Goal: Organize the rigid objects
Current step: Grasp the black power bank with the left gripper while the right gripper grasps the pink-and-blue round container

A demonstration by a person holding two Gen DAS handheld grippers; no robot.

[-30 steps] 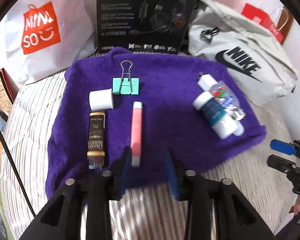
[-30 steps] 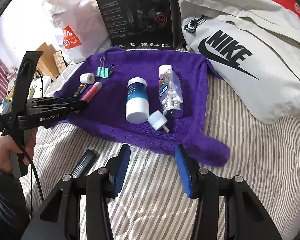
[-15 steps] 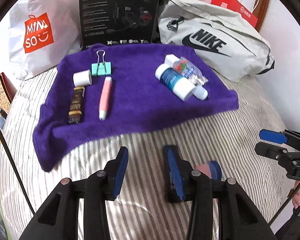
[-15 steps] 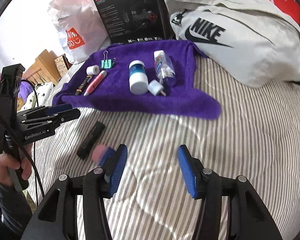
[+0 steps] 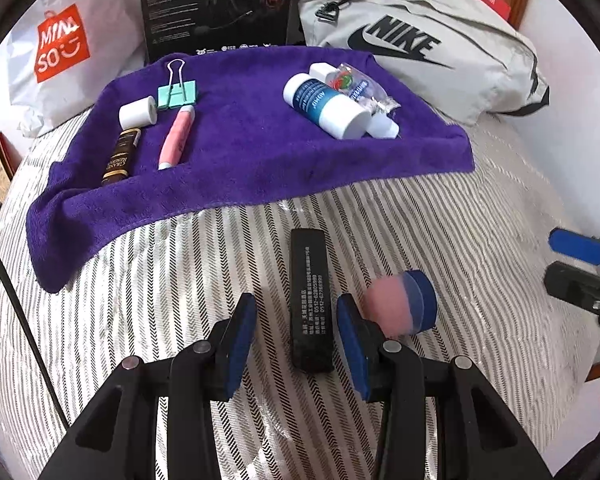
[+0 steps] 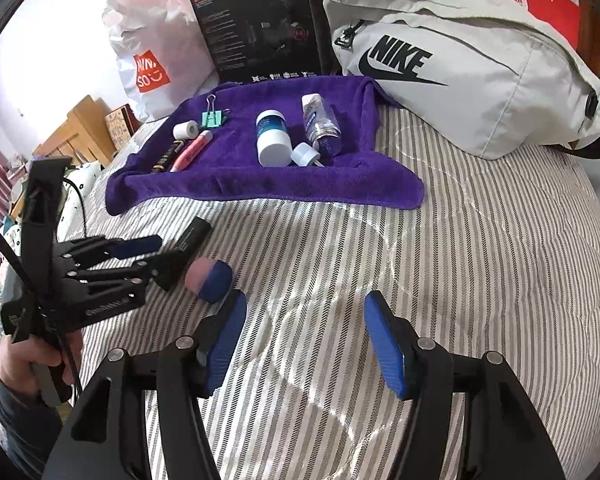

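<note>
A black bar [image 5: 310, 292] lies on the striped bedcover between the fingers of my left gripper [image 5: 296, 340], whose pads stand clear of both its sides. Just right of that gripper rests a pink-and-blue eraser [image 5: 400, 308]. From the right wrist, the eraser [image 6: 212, 280] lies beyond the left finger of my right gripper [image 6: 306, 344], whose jaws are opening over bare cover. Farther back, a purple towel [image 5: 260, 168] carries a mint binder clip [image 5: 178, 94], a white roll [image 5: 138, 112], a brown tube [image 5: 120, 158], a pink marker [image 5: 176, 136] and a blue-and-white bottle [image 5: 326, 106].
A grey Nike bag [image 5: 420, 48], a black headset box [image 5: 216, 4] and a white Miniso bag [image 5: 60, 48] line the back of the bed. A clear bottle [image 6: 320, 124] and a white cap [image 6: 306, 154] lie on the towel's right part. A hand [image 6: 28, 364] holds the left gripper.
Both grippers have drawn back from the towel toward the near part of the bed. The black bar now lies between the left fingers, the eraser has come into view, and the right jaws have widened.
</note>
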